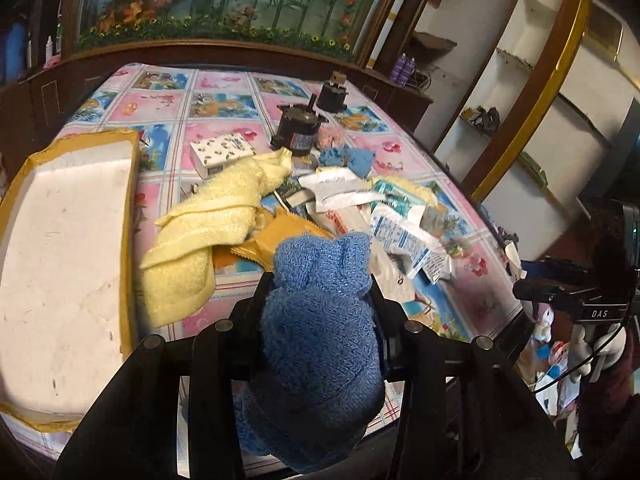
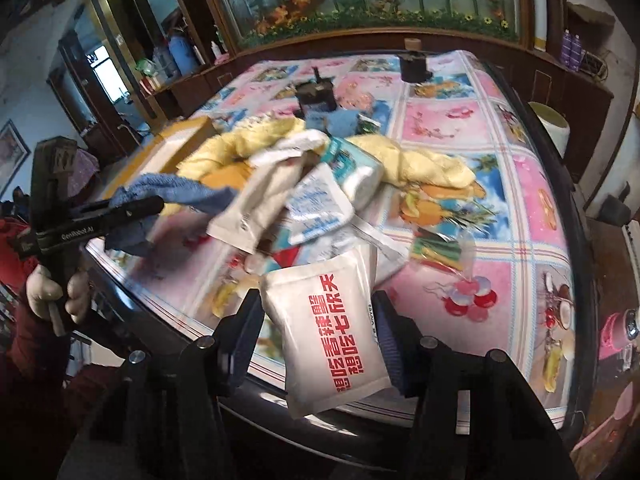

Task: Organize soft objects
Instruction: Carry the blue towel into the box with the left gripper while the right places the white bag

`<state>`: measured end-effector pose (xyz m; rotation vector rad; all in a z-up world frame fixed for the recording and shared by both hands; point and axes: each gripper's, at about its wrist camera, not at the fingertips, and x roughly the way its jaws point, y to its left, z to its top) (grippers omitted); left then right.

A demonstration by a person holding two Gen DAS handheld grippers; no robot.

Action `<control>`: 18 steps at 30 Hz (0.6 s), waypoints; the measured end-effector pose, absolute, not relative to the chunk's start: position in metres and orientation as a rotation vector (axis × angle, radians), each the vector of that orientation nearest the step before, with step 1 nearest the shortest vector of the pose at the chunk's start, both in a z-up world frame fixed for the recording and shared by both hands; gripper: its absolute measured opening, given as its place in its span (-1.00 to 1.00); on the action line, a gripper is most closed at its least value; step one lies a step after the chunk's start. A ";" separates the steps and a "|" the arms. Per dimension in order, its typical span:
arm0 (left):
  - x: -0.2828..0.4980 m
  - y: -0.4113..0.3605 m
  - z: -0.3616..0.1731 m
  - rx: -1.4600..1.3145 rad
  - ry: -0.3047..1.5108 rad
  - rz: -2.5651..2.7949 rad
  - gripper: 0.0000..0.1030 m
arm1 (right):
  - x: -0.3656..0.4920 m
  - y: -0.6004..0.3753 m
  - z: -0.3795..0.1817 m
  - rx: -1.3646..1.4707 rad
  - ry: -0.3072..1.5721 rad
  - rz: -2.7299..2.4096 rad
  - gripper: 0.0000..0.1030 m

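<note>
My left gripper (image 1: 320,284) is shut on a blue towel (image 1: 320,344) and holds it above the table's near edge; the same gripper and towel (image 2: 176,196) show at the left of the right wrist view. A yellow towel (image 1: 208,216) lies crumpled beside a white foam box (image 1: 64,256). My right gripper (image 2: 316,312) is open, its jaws on either side of a white packet with red print (image 2: 328,328) at the table's front edge. More white packets (image 2: 312,204) and a second yellow towel (image 2: 424,164) lie in a pile mid-table. A small blue cloth (image 1: 352,160) lies farther back.
The table has a pink and blue patterned cover (image 2: 500,216). Two black motor-like objects (image 1: 298,128) (image 1: 334,94) stand at the back. A small patterned box (image 1: 222,152) sits near the foam box. Wooden cabinets and shelves surround the table.
</note>
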<state>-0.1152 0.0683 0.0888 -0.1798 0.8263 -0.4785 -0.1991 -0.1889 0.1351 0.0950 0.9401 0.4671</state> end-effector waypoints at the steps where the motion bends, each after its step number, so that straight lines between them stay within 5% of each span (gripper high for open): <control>1: -0.116 0.077 0.096 -0.206 0.805 -0.482 -0.20 | -0.195 -0.181 0.142 0.120 0.925 0.503 0.07; 11: -0.117 0.160 0.175 -0.218 0.618 -0.349 -0.19 | -0.126 -0.061 0.207 0.315 0.847 0.917 0.07; 18: -0.053 0.227 0.175 -0.265 0.686 -0.204 -0.19 | -0.063 0.049 0.216 0.311 0.917 0.999 0.08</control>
